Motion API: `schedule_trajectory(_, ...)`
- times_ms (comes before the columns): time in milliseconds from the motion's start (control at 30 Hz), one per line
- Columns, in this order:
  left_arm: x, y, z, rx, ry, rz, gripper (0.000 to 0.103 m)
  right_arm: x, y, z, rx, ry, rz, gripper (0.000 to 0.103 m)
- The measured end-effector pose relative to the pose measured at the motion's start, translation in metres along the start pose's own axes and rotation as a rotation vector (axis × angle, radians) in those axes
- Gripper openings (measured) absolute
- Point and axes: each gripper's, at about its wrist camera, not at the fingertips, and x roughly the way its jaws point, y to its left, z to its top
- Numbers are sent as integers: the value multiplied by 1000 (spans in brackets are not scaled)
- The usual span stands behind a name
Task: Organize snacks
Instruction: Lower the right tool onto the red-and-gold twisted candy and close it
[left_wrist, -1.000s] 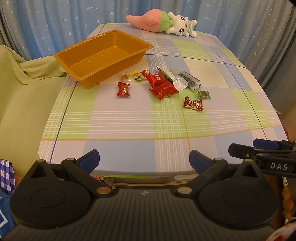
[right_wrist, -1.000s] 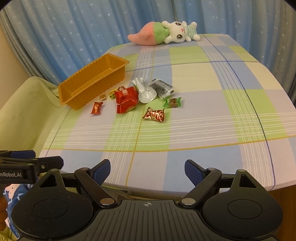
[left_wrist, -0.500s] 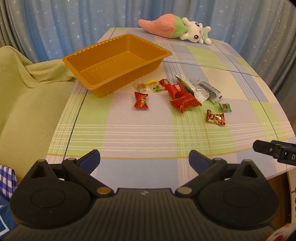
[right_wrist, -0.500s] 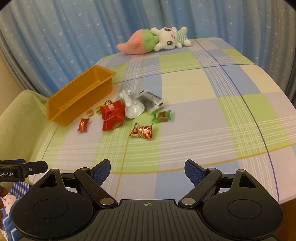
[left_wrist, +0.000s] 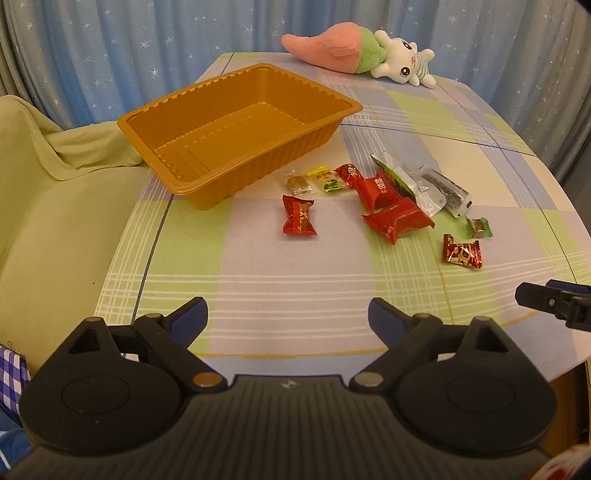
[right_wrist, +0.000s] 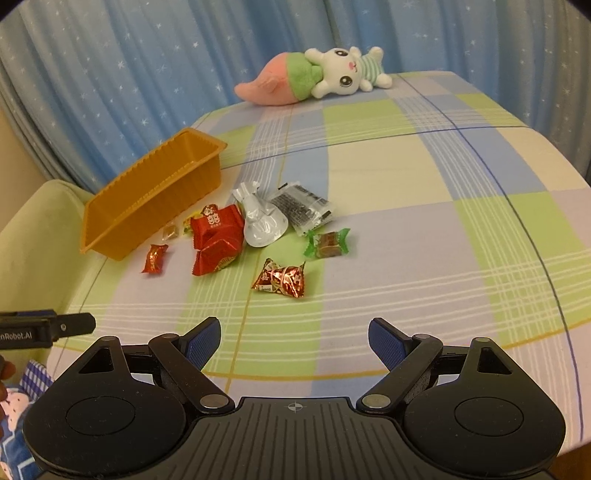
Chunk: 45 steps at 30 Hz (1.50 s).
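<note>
Over the near edge of the plaid tabletop (left_wrist: 258, 258) the left gripper (left_wrist: 287, 314) hangs with its blue-padded fingers spread wide, nothing between them and touching nothing; its jaws have just been closing a little, yet they remain released; the right gripper (right_wrist: 294, 338) is likewise spread apart above the near edge, empty, its pads clear of the cloth; each gripper shows at the side of the other's view, low and apart from the sweets; the snacks lie loose in a cluster past both grippers, well apart from either; a small red candy (left_wrist: 298, 220) lies alone nearest the orange tray (left_wrist: 207, 184), with a brown candy (left_wrist: 297, 184) and a yellow-green candy (left_wrist: 325, 180) just beside the tray's long wall; two red packets (right_wrist: 218, 236) overlap in the middle, touching a silver pouch (right_wrist: 263, 221) and a clear packet with dark contents (right_wrist: 301, 208); a green-wrapped candy (right_wrist: 328, 242) and a red foil candy (right_wrist: 280, 280) lie nearest the right gripper; the tray stands empty at the left edge of the tabletop; a plush toy (right_wrist: 314, 74) lies at the far side before the blue curtain (right_wrist: 110, 74).
</note>
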Motion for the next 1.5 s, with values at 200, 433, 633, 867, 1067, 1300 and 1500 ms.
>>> schedule_trajectory(200, 18, 4, 9, 4, 18, -2, 92, 23, 3, 8, -45, 11, 19, 86)
schedule_trajectory(433, 36, 9, 16, 6, 40, -8, 92, 49, 9, 21, -162, 22, 8, 76)
schedule_trajectory(633, 46, 11, 21, 12, 55, -12, 92, 69, 15, 30, -284, 25, 23, 66)
schedule_trajectory(867, 56, 8, 27, 26, 66, -20, 91, 86, 23, 34, -428, 42, 46, 56)
schedule_trajectory(1067, 62, 6, 30, 33, 71, -21, 90, 96, 26, 33, -477, 65, 66, 54)
schedule_trajectory(1300, 66, 4, 34, 35, 80, -25, 89, 101, 31, 28, -500, 105, 68, 53)
schedule_trajectory(1500, 69, 3, 37, 40, 80, -33, 89, 101, 31, 26, -455, 98, 46, 43)
